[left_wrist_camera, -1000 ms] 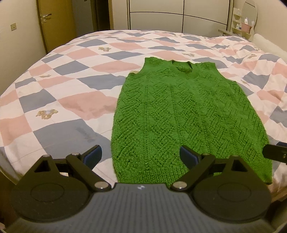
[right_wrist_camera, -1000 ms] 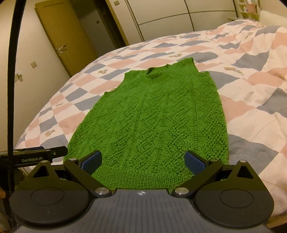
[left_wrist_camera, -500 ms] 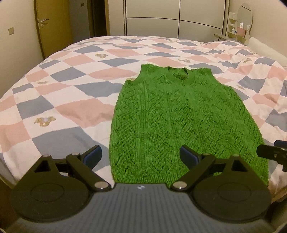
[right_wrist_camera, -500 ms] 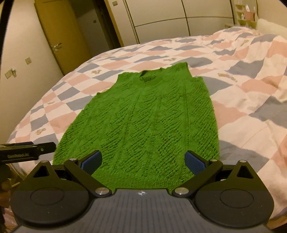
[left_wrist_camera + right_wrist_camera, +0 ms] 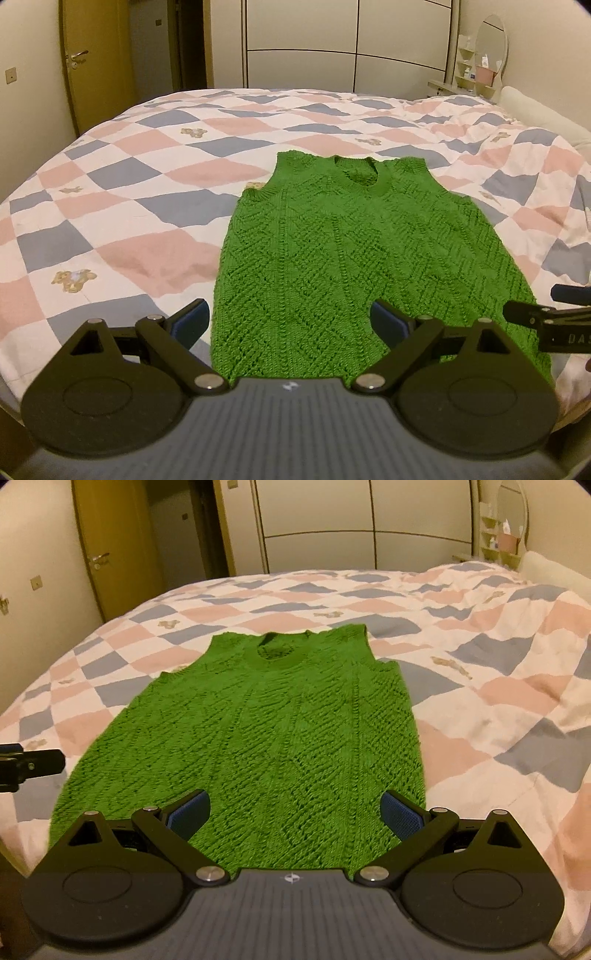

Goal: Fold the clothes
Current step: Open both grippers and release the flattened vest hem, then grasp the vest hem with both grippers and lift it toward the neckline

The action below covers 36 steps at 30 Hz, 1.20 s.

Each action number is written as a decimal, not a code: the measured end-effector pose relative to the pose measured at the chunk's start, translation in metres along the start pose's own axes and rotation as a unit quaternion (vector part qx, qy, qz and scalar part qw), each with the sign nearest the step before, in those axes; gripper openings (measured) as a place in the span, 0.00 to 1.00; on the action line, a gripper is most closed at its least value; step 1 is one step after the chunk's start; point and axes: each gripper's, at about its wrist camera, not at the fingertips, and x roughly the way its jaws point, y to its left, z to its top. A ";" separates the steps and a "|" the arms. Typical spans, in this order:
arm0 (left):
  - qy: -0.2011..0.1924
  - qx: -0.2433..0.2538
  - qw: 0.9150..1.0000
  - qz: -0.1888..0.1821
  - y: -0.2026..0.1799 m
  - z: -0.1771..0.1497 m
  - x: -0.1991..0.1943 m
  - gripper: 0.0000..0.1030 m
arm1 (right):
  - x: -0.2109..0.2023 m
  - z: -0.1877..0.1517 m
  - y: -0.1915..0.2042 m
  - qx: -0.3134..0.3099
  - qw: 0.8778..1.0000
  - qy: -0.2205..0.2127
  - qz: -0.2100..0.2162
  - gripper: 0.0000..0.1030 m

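A green knitted sleeveless vest [image 5: 354, 258] [image 5: 266, 738] lies flat on the bed, neck far, hem near. My left gripper [image 5: 290, 325] hovers open above the hem's left corner, nothing between its blue pads. My right gripper [image 5: 295, 814] is open over the hem's right part, also holding nothing. Each gripper's tip shows at the edge of the other's view: the right gripper [image 5: 554, 317] at the right edge of the left wrist view, the left gripper [image 5: 33, 764] at the left edge of the right wrist view. The hem's nearest edge is hidden behind the gripper bodies.
The bed carries a pink, grey and white checked quilt [image 5: 147, 206] with small bear prints. A wooden door [image 5: 96, 62] stands at the far left, a wardrobe [image 5: 332, 44] behind the bed, a mirror shelf [image 5: 484, 66] and pillow [image 5: 543, 118] at the right.
Both views have tilted up and pulled back a little, so the vest sits lower and farther in frame. Both grippers stay open; the vest has not moved.
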 end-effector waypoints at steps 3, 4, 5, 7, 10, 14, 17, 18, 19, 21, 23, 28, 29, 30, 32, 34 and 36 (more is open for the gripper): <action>0.004 -0.003 1.000 0.001 0.004 -0.001 0.005 0.90 | 0.004 0.000 0.000 -0.005 1.000 -0.002 -0.011 0.98; 0.005 -0.005 1.000 0.002 0.006 -0.001 0.006 0.90 | 0.006 0.000 0.000 -0.007 1.000 -0.002 -0.014 0.98; 0.007 -0.007 1.000 0.002 0.008 -0.002 0.008 0.90 | 0.007 0.000 0.000 -0.009 1.000 -0.003 -0.018 0.98; 0.008 -0.012 1.000 0.003 0.011 -0.002 0.010 0.90 | 0.010 0.000 0.000 -0.013 1.000 -0.003 -0.026 0.98; 0.009 -0.014 1.000 0.003 0.014 -0.003 0.012 0.90 | 0.019 -0.002 0.003 -0.027 0.999 0.000 -0.043 0.98; 0.012 -0.002 1.000 0.005 0.016 -0.005 0.013 0.90 | 0.025 -0.004 0.007 -0.036 0.998 0.010 -0.055 0.98; 0.012 0.011 1.000 0.008 0.019 0.000 0.016 0.90 | 0.024 -0.003 0.009 -0.043 0.997 0.012 -0.059 0.98; 0.012 0.013 1.000 0.006 0.022 0.002 0.017 0.90 | 0.024 -0.002 0.009 -0.046 0.997 0.011 -0.061 0.98; 0.012 0.015 1.000 0.005 0.023 0.005 0.020 0.90 | 0.024 0.000 0.008 -0.049 0.997 0.011 -0.063 0.98; 0.012 0.020 1.000 0.008 0.026 0.011 0.028 0.91 | 0.028 0.005 0.007 -0.055 0.996 0.012 -0.074 0.98; 0.010 0.020 1.000 0.009 0.029 0.017 0.036 0.91 | 0.033 0.009 0.005 -0.060 0.994 0.013 -0.085 0.98; 0.004 0.019 1.000 0.006 0.036 0.031 0.055 0.91 | 0.054 0.024 -0.011 -0.063 0.991 0.003 -0.114 0.98; 0.004 0.023 1.000 0.009 0.036 0.035 0.060 0.91 | 0.059 0.027 -0.015 -0.062 0.991 0.003 -0.120 0.98; 0.003 0.027 1.000 0.013 0.036 0.039 0.065 0.91 | 0.064 0.030 -0.018 -0.062 0.990 0.003 -0.126 0.98; 0.002 0.034 0.999 0.015 0.036 0.047 0.075 0.91 | 0.073 0.036 -0.024 -0.065 0.988 0.002 -0.140 0.98; -0.001 0.037 0.999 0.013 0.037 0.057 0.087 0.91 | 0.082 0.043 -0.030 -0.074 0.987 0.000 -0.140 0.98; -0.004 0.045 0.999 0.013 0.037 0.068 0.100 0.91 | 0.090 0.052 -0.037 -0.074 0.990 -0.010 -0.124 0.98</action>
